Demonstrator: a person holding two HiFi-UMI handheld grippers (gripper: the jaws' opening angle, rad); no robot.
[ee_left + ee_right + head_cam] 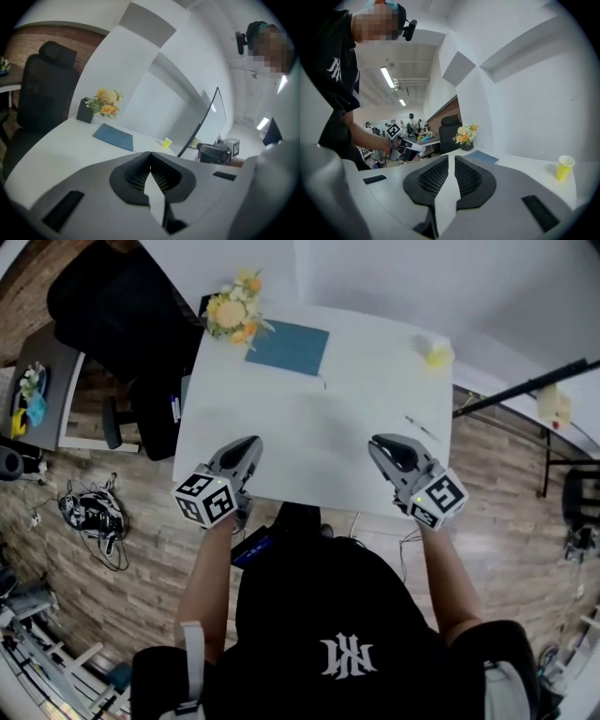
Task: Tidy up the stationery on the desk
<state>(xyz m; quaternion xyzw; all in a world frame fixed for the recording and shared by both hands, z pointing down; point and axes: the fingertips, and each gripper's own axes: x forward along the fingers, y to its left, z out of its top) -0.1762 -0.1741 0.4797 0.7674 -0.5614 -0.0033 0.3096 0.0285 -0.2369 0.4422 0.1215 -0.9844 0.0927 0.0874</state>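
Note:
A white desk (309, 442) bears a blue notebook (289, 346) at the back, a thin pen (422, 428) near its right edge and a yellow cup (438, 354) at the back right. Both grippers hover over the desk's front edge, apart from all of these. My left gripper (251, 442) is shut and empty; its tips meet in the left gripper view (150, 154), with the notebook (113, 137) far ahead. My right gripper (378, 442) is shut with only a thin slit between its jaws (451, 158) and holds nothing. The cup (564, 167) stands off to its right.
A vase of yellow flowers (232, 313) stands at the desk's back left corner. A black office chair (122, 306) is left of the desk. A dark stand (525, 388) leans at the right. Cables (94, 512) lie on the wooden floor.

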